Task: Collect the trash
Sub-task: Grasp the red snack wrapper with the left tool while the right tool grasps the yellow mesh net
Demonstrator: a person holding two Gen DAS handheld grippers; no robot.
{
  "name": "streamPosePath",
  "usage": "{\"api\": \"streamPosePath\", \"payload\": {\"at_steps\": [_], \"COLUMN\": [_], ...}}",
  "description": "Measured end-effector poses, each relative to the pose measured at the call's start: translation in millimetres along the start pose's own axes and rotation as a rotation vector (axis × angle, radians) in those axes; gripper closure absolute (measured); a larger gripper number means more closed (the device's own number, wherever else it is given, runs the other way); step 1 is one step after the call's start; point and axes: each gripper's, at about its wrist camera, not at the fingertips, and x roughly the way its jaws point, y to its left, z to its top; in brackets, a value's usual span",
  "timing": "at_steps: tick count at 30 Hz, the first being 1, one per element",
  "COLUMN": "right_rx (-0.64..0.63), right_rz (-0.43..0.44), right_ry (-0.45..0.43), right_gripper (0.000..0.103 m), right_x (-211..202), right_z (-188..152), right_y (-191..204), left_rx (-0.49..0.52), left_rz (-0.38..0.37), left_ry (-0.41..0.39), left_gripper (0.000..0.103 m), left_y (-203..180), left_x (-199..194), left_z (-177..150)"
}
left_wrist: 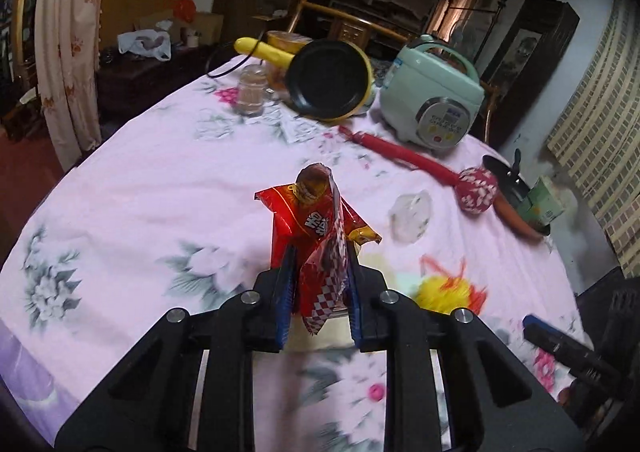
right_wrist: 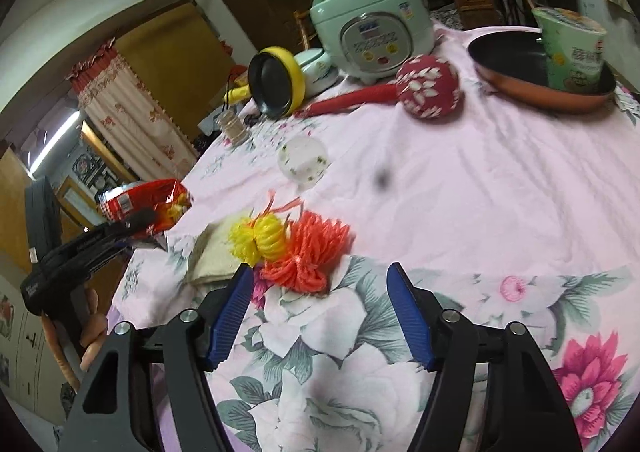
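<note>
Left gripper [left_wrist: 318,276] is clamped on a red snack wrapper [left_wrist: 316,228]; both blue pads [left_wrist: 285,292] press its crumpled lower part, and the rest of the bag stands up above the jaws, over the pink floral tablecloth [left_wrist: 140,188]. In the right wrist view the same wrapper [right_wrist: 150,204] sits at the table's left edge in that gripper [right_wrist: 120,230], with a hand [right_wrist: 94,332] on the grip below. Right gripper [right_wrist: 320,312] has its jaws apart, nothing between the pads, only cloth. Just ahead of its left pad: a yellow and orange yarn pom-pom [right_wrist: 296,248], touching a beige folded cloth [right_wrist: 212,256]. Further back: a clear plastic lid [right_wrist: 303,162], a red fabric mallet [right_wrist: 424,92], a green rice cooker [right_wrist: 372,24], a yellow pan [right_wrist: 276,82] and a copper pan [right_wrist: 536,72] holding a green noodle cup [right_wrist: 572,48].
</note>
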Motion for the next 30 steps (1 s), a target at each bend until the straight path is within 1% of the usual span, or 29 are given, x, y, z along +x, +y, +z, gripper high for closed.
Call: {"api": "streamPosePath", "payload": {"at_steps": [2, 3, 5, 7, 10, 12, 16, 18, 19, 20, 21, 22, 26, 30], "right_rx": [-0.015, -0.025, -0.049, -0.100, -0.180, -0.209, -0.214, -0.196, -0.188, -0.185, -0.184, -0.179, -0.147, -0.152], "right_rz": [-0.010, -0.016, -0.030, -0.035, -0.032, -0.034, -0.088, -0.106, -0.102, -0.096, -0.101, -0.097, -0.005, 0.040], "right_ry": [0.014, 0.020, 0.024, 0.031, 0.048, 0.054, 0.049, 0.083, 0.116, 0.125, 0.123, 0.114, 0.062, 0.008], "right_gripper": [0.035, 0.036, 0.038, 0.039, 0.039, 0.039, 0.039, 0.039, 0.044, 0.057, 0.063, 0.065, 0.067, 0.067], "right_x": [6, 9, 14, 21, 38, 50, 74, 91, 98, 100, 100, 98, 71, 41], "right_z": [-3, -3, 1, 9, 21, 27, 34, 30, 28, 26, 26, 27, 35, 39], "right_y": [5, 9, 18, 38, 68, 81, 83, 73, 68, 64, 60, 58, 57, 66], "left_rx": [0.005, -0.007, -0.027, -0.017, -0.012, -0.020, -0.046, -0.046, -0.039, -0.033, -0.024, -0.013, 0.002, 0.006], "left_rz": [0.035, 0.045, 0.035, 0.062, 0.074, 0.096, 0.100, 0.101, 0.100, 0.098, 0.097, 0.098, 0.096, 0.092], "left_ry": [0.001, 0.025, 0.051, 0.050, 0.037, 0.022, 0.021, 0.020, 0.023, 0.026, 0.029, 0.031, 0.018, -0.021], "left_gripper": [0.079, 0.079, 0.079, 0.079, 0.078, 0.078, 0.078, 0.078, 0.078, 0.078, 0.078, 0.078, 0.079, 0.079], "left_y": [11, 18, 26, 25, 25, 27, 34, 35, 33, 32, 30, 28, 26, 26], "left_x": [4, 10, 14, 17, 15, 12, 12, 13, 13, 14, 15, 15, 13, 5], "left_z": [-8, -12, -13, -11, -11, -11, -10, -9, -9, -9, -10, -11, -11, -11]}}
